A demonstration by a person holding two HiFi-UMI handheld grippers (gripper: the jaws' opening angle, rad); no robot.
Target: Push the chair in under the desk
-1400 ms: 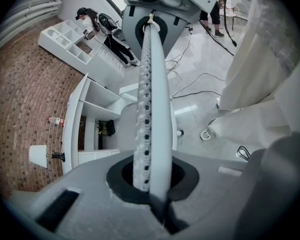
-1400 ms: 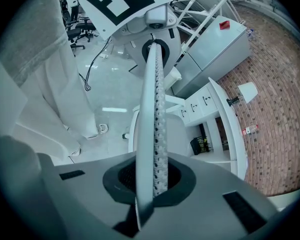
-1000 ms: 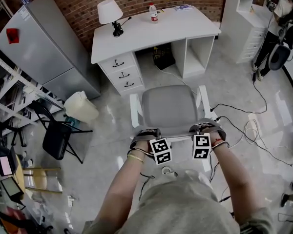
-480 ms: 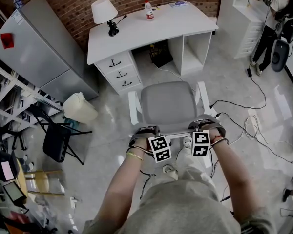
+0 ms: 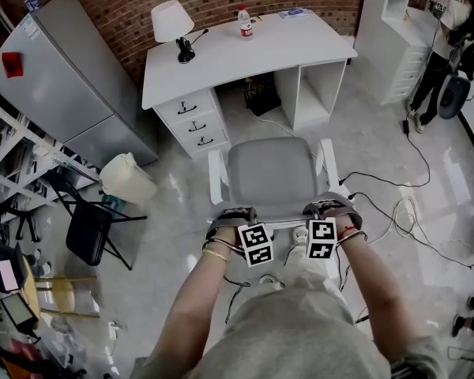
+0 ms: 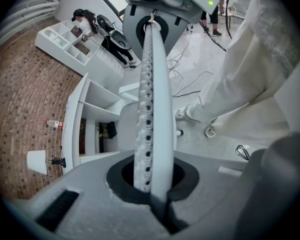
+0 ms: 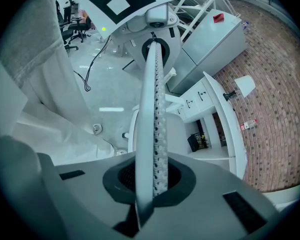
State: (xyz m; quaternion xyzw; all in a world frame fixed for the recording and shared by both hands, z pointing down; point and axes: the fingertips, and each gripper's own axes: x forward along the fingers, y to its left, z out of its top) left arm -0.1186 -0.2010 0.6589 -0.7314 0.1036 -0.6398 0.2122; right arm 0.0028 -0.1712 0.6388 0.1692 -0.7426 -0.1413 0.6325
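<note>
The grey chair (image 5: 270,172) with white armrests stands on the floor a short way in front of the white desk (image 5: 245,50), facing its knee opening. Both grippers lie along the top of the chair's back, pointing inward at each other. My left gripper (image 5: 270,226) is shut, its jaws pressed together with nothing between them (image 6: 151,29). My right gripper (image 5: 302,224) is shut and empty as well (image 7: 154,44). Past the jaws, the chair (image 6: 127,129) and desk (image 6: 72,124) show in the left gripper view, as do the chair (image 7: 177,134) and desk (image 7: 225,119) in the right gripper view.
A lamp (image 5: 172,22) and a bottle (image 5: 246,20) stand on the desk. A grey cabinet (image 5: 63,69), a cream bin (image 5: 126,178) and a black folding chair (image 5: 91,231) are at left. Cables (image 5: 395,204) trail over the floor at right. A person (image 5: 450,38) stands by white shelves.
Almost nothing differs. Both grippers stay shut at the chair's back, and the view has shifted slightly.
</note>
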